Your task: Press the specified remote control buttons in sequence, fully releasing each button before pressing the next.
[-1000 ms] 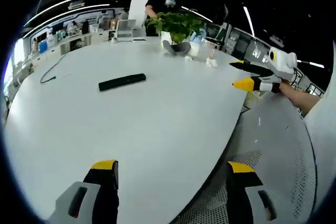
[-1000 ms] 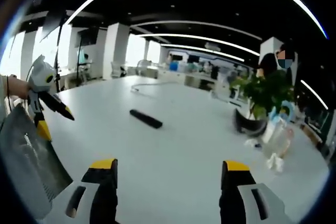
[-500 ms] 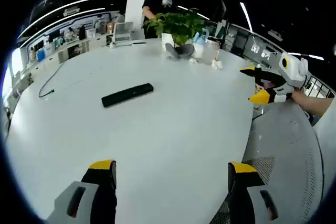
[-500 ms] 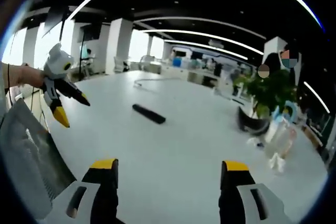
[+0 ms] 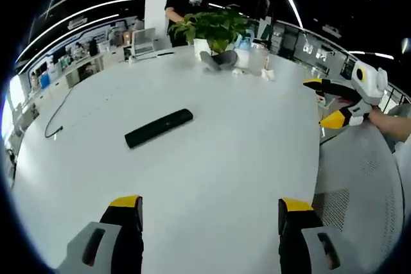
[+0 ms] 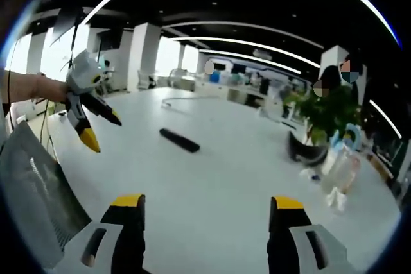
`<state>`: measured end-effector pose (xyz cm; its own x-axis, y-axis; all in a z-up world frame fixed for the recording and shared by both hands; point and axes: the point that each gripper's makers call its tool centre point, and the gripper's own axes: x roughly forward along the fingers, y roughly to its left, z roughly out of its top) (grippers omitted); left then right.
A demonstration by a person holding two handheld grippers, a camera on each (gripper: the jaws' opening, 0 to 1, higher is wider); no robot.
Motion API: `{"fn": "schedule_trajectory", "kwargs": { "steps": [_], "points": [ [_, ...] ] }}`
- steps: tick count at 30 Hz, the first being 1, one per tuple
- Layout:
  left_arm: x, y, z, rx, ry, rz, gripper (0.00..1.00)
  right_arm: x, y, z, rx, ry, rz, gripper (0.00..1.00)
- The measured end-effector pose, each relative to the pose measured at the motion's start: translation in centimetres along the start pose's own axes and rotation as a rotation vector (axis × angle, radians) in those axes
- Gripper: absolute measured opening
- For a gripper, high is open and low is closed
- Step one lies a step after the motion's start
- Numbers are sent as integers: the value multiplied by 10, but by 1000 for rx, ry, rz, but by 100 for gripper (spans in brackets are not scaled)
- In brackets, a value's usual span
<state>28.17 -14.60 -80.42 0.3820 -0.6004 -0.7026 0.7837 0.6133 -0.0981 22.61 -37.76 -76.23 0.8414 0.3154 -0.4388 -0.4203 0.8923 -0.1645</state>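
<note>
Approach to the remote, nothing pressed yet

The white worktop (image 5: 212,158) carries a potted plant (image 5: 215,27) near its far edge and the black remote (image 5: 158,127) lying flat toward the middle, well clear of every edge. Left gripper (image 5: 204,206) and right gripper (image 6: 204,205) both hover wide open and empty; in my judgement, one jaw tip should come straight down on a button, then lift fully.

remote control (image 5: 158,128) buttons too small
</note>
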Motion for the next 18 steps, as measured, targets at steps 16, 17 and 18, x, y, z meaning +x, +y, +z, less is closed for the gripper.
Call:
{"fn": "schedule_trajectory", "kwargs": {
  "steps": [16,17,18],
  "points": [
    [21,-3,4,-113,-40,-20,88,0,0,-2,-4,9,5,74],
    [21,-3,4,-115,-41,-22,88,0,1,-3,-4,11,7,74],
    [22,-2,4,-113,-39,-24,88,0,1,-3,-5,14,8,74]
  ]
}}
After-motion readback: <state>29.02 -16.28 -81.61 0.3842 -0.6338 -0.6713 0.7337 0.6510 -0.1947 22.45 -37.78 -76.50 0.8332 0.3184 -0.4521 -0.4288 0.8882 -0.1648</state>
